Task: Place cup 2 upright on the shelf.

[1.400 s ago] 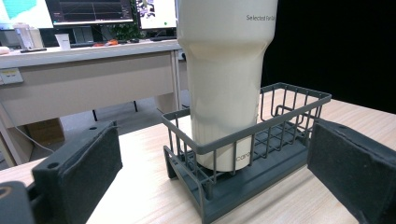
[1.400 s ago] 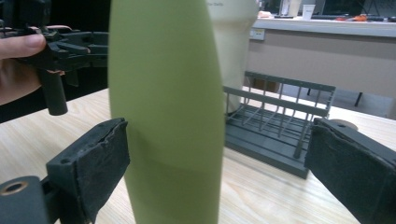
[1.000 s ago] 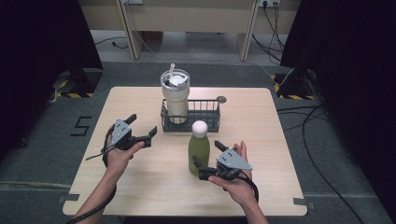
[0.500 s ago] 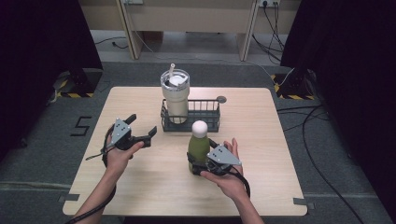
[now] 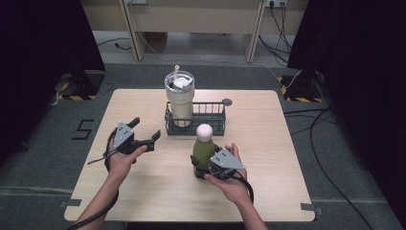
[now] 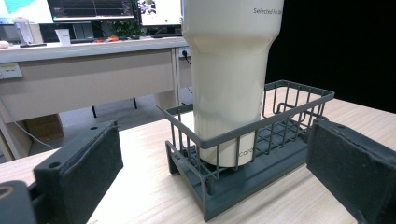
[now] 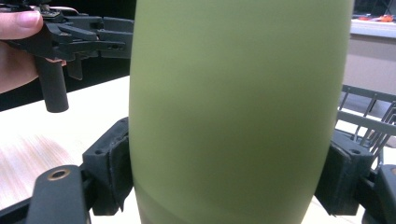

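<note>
High view: right tongs (image 5: 200, 165) seemingly grip the green bottle (image 5: 203, 152), just before the wire basket (image 5: 195, 120). Left tongs (image 5: 145, 133), left of that basket, gape empty.

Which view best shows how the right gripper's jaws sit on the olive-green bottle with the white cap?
The right gripper view: both pads press the olive-green bottle. In the high view the right gripper partly hides it. The left gripper view faces the basket.
</note>
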Tool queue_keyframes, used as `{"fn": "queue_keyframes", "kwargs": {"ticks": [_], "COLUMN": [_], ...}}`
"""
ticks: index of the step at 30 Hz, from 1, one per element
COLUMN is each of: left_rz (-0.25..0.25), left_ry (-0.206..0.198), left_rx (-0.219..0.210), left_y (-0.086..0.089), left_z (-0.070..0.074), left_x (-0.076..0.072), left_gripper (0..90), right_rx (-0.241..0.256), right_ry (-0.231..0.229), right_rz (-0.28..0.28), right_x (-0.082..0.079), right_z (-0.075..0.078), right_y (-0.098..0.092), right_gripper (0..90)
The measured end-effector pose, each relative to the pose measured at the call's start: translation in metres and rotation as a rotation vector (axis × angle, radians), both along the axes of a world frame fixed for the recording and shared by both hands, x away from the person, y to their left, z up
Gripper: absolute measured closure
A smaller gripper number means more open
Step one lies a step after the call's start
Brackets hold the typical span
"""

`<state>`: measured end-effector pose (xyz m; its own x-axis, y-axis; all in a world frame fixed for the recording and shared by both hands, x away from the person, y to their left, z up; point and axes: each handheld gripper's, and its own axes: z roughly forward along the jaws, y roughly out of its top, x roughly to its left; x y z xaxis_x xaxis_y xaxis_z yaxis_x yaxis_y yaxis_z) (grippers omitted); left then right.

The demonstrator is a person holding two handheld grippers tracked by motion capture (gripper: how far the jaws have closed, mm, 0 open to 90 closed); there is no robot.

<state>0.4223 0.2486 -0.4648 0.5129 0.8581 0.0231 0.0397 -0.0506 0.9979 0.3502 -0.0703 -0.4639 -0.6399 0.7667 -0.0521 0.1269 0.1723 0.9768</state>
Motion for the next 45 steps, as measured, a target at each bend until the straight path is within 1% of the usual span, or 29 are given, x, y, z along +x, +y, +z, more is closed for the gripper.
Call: {"fn": "queue_keyframes", "kwargs": {"ticks": [5, 11, 14, 18, 27, 42, 43, 45], "left_rz": [0.003, 0.007, 0.009, 0.012, 0.014, 0.019, 0.020, 0.020], "left_ry": [0.005, 0.005, 0.005, 0.006, 0.006, 0.006, 0.006, 0.007], "left_rx": [-0.002, -0.008, -0.008, -0.011, -0.012, -0.017, -0.017, -0.017], "left_y": [0.001, 0.003, 0.003, 0.004, 0.004, 0.005, 0.005, 0.005], "left_z": [-0.001, -0.001, -0.001, -0.001, 0.000, 0.000, 0.000, 0.000], "left_x": [0.000, 0.000, 0.000, 0.000, 0.000, 0.000, 0.000, 0.000], "left_gripper": [2.7, 2.7, 2.7, 2.7, 2.9, 3.0, 3.0, 3.1], "right_rx": [-0.010, -0.008, -0.007, 0.006, 0.038, 0.061, 0.058, 0.063], "right_ry": [-0.009, 0.001, -0.010, -0.016, -0.038, -0.065, -0.073, -0.071], "right_rz": [0.004, -0.003, -0.006, -0.010, -0.048, -0.098, -0.100, -0.106], "right_x": [-0.001, -0.001, -0.001, -0.001, 0.004, 0.012, 0.013, 0.014], "right_z": [0.001, 0.002, 0.005, 0.010, 0.023, 0.036, 0.037, 0.039], "right_y": [0.001, 0.001, 0.000, -0.002, -0.010, -0.021, -0.021, -0.022], "right_gripper": [21.0, 21.0, 21.1, 21.1, 21.1, 21.1, 21.1, 21.1]}}
